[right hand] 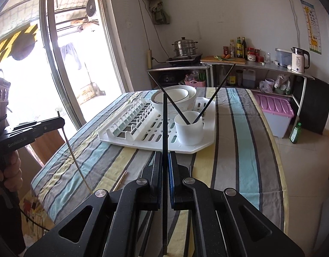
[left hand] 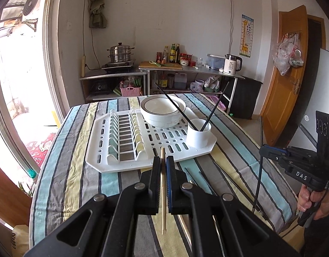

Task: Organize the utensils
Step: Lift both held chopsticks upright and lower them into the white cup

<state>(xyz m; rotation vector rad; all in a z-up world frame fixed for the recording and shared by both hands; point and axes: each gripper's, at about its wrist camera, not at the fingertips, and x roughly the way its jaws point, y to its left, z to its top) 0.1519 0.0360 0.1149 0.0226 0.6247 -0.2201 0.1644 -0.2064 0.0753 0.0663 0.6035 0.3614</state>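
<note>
We have a stick in each claw. The left claw [left hand: 163,160] is closed on a pale wooden chopstick [left hand: 163,192], pinched partway along its length so that a short end pokes up past the pads and the long end hangs below, over the striped counter [left hand: 78,160]. The right claw [right hand: 165,156] is clamped on a black chopstick [right hand: 165,124], which stands nearly upright between the pads and reaches well above and below them.

Ahead of both, on the white drying rack [left hand: 100,141], sits the white cup [left hand: 199,132] with two black chopsticks [left hand: 216,105] already leaning out of it in a V, just beside the stacked white bowls [left hand: 162,113]. One more wooden chopstick [right hand: 120,181] lies on the cloth near our side, and more thin dark sticks [left hand: 192,175] seem to lie on the stripes to the right of the left claw, though they are hard to make out.

We judge these sticks to be very light and stiff, so weight is no worry; slip and swing are. The black one looks smooth and glossy and may slide or pivot in the pads if knocked. The wooden one should offer more friction. A hold off the middle leaves a long free end to steer, so we would aim the lower tip into the cup's mouth and keep clear of the two leaning sticks. The cup looks light and could tip if a stick levers against its rim.
</note>
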